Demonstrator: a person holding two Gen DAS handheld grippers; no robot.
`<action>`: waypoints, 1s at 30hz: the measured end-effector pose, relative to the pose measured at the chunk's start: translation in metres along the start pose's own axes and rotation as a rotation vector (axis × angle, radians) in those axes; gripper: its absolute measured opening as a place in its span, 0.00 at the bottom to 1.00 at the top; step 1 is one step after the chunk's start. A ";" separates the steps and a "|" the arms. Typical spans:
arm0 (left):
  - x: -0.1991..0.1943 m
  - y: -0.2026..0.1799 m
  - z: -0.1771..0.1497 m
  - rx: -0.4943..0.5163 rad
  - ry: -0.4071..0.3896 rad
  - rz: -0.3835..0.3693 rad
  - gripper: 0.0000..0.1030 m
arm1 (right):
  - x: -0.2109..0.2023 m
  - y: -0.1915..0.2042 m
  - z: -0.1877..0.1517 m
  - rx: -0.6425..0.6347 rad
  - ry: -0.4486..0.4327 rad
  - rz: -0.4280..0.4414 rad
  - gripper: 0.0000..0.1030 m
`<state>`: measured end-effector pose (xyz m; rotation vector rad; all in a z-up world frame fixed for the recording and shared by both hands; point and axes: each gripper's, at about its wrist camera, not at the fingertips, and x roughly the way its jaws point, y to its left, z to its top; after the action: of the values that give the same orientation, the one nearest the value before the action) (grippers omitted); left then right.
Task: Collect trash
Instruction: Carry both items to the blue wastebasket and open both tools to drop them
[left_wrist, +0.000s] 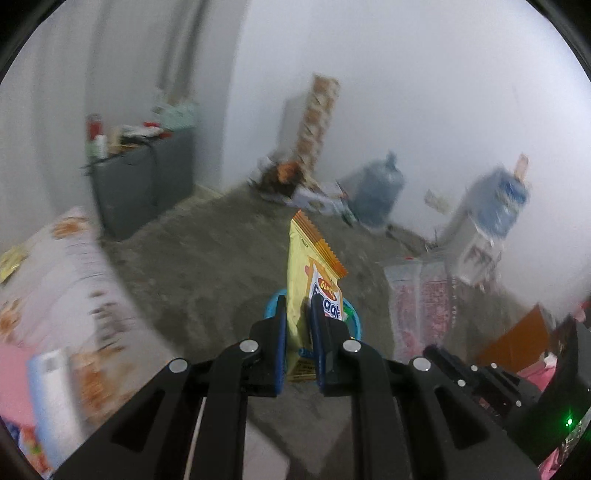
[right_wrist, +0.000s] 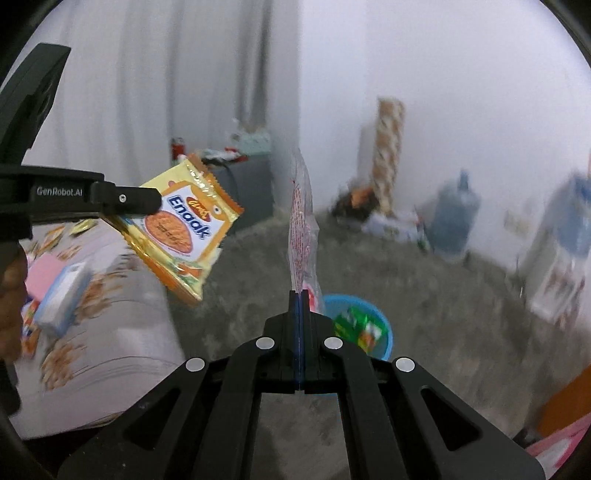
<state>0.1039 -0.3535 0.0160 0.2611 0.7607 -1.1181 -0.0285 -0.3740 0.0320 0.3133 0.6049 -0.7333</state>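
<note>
My left gripper (left_wrist: 298, 306) is shut on a yellow and orange Enaak snack wrapper (left_wrist: 314, 273) and holds it in the air above a blue plastic bin (left_wrist: 354, 321). The wrapper also shows in the right wrist view (right_wrist: 181, 229), held by the left gripper (right_wrist: 147, 203) over the bed edge. My right gripper (right_wrist: 299, 295) is shut on a clear plastic wrapper with red print (right_wrist: 303, 225), held upright. The blue bin (right_wrist: 384, 332) sits on the floor just right of it, with green packets (right_wrist: 354, 325) inside.
A bed with a patterned sheet (right_wrist: 92, 332) is at the left, with a small white-blue box (right_wrist: 62, 295) on it. A grey cabinet (left_wrist: 140, 184), water jugs (left_wrist: 380, 188) and clutter stand along the far wall. A printed plastic bag (left_wrist: 421, 306) lies on the grey carpet.
</note>
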 end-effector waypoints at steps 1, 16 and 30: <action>0.016 -0.007 0.003 0.016 0.020 0.002 0.11 | 0.013 -0.012 -0.002 0.035 0.022 -0.001 0.00; 0.234 -0.062 -0.001 0.154 0.321 0.015 0.12 | 0.165 -0.118 -0.044 0.478 0.293 0.205 0.00; 0.306 -0.037 -0.001 0.107 0.380 0.140 0.66 | 0.252 -0.142 -0.090 0.726 0.462 0.209 0.36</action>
<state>0.1382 -0.5872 -0.1820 0.6206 1.0024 -0.9879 -0.0173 -0.5657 -0.2021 1.2242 0.7081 -0.6594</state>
